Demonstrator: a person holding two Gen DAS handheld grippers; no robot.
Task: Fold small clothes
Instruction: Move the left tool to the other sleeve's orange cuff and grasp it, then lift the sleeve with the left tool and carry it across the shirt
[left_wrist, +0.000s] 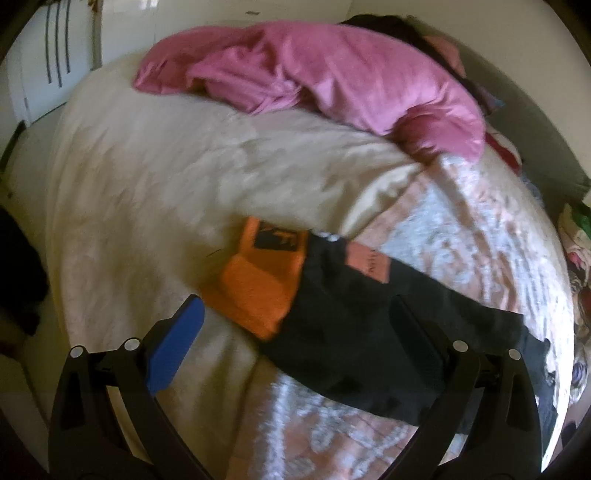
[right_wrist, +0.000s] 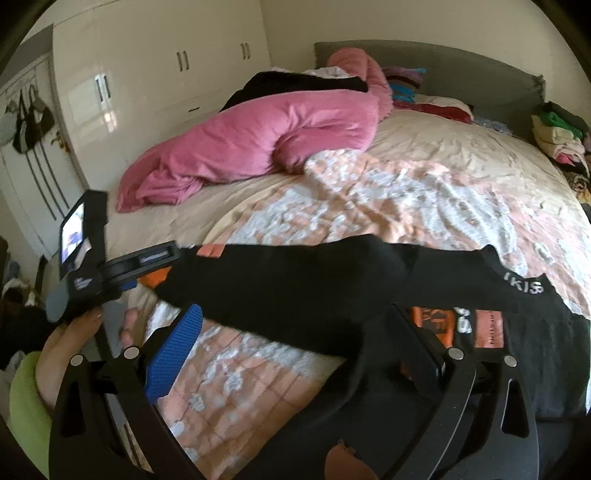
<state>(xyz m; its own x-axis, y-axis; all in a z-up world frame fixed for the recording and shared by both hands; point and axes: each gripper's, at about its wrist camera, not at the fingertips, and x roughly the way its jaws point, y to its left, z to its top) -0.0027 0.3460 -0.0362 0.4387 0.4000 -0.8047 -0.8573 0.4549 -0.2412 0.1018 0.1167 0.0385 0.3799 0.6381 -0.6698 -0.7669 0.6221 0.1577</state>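
Observation:
A black sock (left_wrist: 369, 332) with an orange toe and heel (left_wrist: 258, 291) lies flat on the bed's patterned blanket (left_wrist: 461, 240). My left gripper (left_wrist: 295, 317) hovers open just above it, blue pad on the left, black pad on the right, holding nothing. In the right wrist view a long black sock (right_wrist: 314, 280) stretches across the bed, with a second sock (right_wrist: 480, 328) showing orange and pink patches under it. My right gripper (right_wrist: 295, 328) is open over the long sock. The left gripper (right_wrist: 122, 273) shows at the long sock's left end.
A pink duvet (right_wrist: 258, 140) is heaped at the bed's far side with dark clothing (right_wrist: 280, 85) behind it. A pile of clothes (right_wrist: 561, 140) sits at the right edge. White wardrobes (right_wrist: 155, 74) line the wall. The person's hand (right_wrist: 85, 328) holds the left gripper.

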